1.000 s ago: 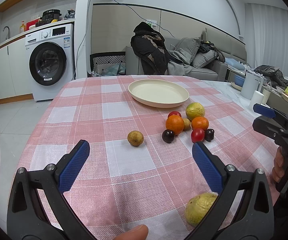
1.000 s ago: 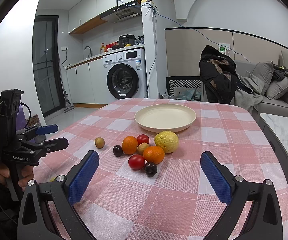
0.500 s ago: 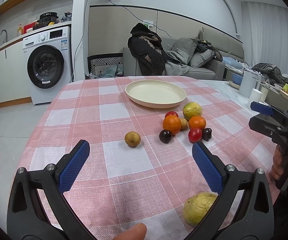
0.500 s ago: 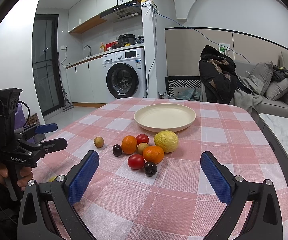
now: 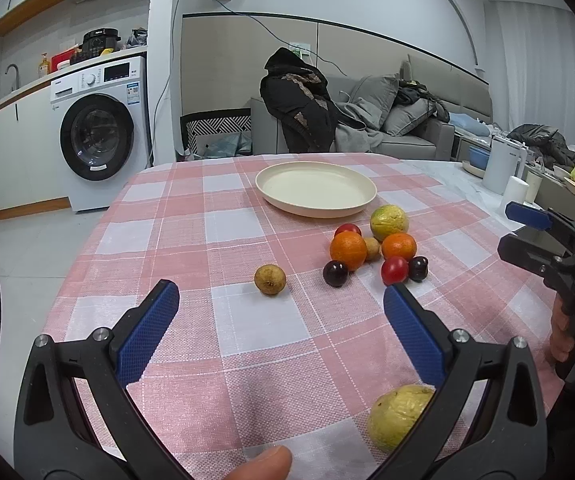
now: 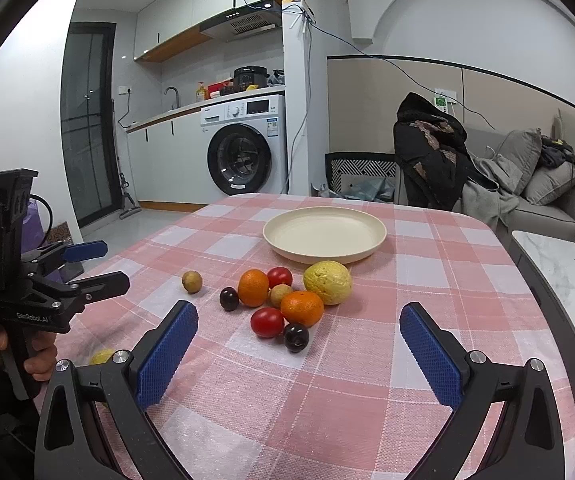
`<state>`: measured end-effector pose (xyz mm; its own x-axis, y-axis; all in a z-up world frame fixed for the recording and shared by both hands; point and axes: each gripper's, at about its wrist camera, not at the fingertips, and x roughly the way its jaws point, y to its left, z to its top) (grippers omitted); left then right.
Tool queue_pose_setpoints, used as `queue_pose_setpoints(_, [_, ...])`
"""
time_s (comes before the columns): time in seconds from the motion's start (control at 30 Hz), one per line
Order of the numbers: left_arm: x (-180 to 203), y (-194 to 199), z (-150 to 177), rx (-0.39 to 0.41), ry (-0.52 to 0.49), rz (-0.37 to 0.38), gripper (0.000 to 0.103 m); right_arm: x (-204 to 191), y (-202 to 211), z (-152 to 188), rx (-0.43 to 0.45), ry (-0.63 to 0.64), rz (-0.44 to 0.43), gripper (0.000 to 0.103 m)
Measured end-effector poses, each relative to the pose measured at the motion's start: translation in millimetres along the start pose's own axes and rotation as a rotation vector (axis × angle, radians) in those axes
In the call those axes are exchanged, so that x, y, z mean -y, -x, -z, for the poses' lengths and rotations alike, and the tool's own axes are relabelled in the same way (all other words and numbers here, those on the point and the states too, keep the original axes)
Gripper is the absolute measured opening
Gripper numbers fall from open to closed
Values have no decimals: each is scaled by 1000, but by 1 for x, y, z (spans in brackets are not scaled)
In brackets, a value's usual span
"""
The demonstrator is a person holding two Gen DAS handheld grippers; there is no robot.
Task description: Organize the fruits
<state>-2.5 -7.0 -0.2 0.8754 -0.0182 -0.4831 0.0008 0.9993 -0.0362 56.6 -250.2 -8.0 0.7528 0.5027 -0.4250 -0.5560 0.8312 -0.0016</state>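
Observation:
A cream plate [image 5: 315,189] [image 6: 324,234] stands empty near the table's far side. In front of it lies a cluster of fruit: a yellow-green citrus [image 5: 389,217] [image 6: 327,282], two oranges [image 5: 348,250] [image 6: 301,307], red tomatoes [image 6: 267,321] and dark plums [image 6: 296,337]. A small brown fruit [image 5: 270,279] [image 6: 191,281] lies apart to the left. Another yellow-green fruit [image 5: 397,416] sits near the front edge, partly behind my left gripper's right finger. My left gripper [image 5: 281,304] is open and empty. My right gripper [image 6: 299,330] is open and empty, short of the cluster.
The table carries a pink checked cloth [image 5: 227,240]. A washing machine [image 5: 99,136] and kitchen counter stand at the left, a grey sofa [image 5: 399,120] with clothes behind. A white side table [image 6: 559,280] lies right of the table. A fingertip [image 5: 263,464] shows at the bottom.
The left wrist view has shifted slightly, so the fruit and plate sit a little further left and lower. Both grippers stay open; no fruit has moved.

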Motion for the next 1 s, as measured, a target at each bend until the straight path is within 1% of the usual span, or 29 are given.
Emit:
queue_pose_setpoints(0.07, [0,0,0,-8,2,5,102,1,-1,-1,-6,-4,5,103])
queue_pose_setpoints(0.2, [2,1,2,-24,7,49,102,5,-5,-1,-30,-17,17,103])
queue_pose_setpoints(0.33, [11,1,1,-56,-19,84,102,7,-18,-1,-107,-23,44,103])
queue_pose_setpoints(0.53, [21,2,4,-120,-61,145,102,5,-24,2,-190,-21,27,103])
queue_pose_setpoints(0.63, [29,4,10,-155,-108,170,102,1,-24,3,-215,-17,8,103])
queue_pose_setpoints(0.77, [41,9,20,-178,-167,206,102,-3,-23,6,-234,-17,-7,103])
queue_pose_setpoints(0.83, [44,8,25,-203,-183,227,100,-4,-24,8,-245,-21,-15,103])
queue_pose_setpoints(0.87, [46,7,27,-216,-189,237,96,-4,-24,9,-250,-26,-21,103])
queue_pose_setpoints(0.97, [48,7,29,-232,-202,253,94,-5,-27,12,-268,-34,-37,103])
queue_pose_setpoints(1.0, [50,7,31,-238,-206,260,91,-6,-28,12,-274,-34,-41,103])
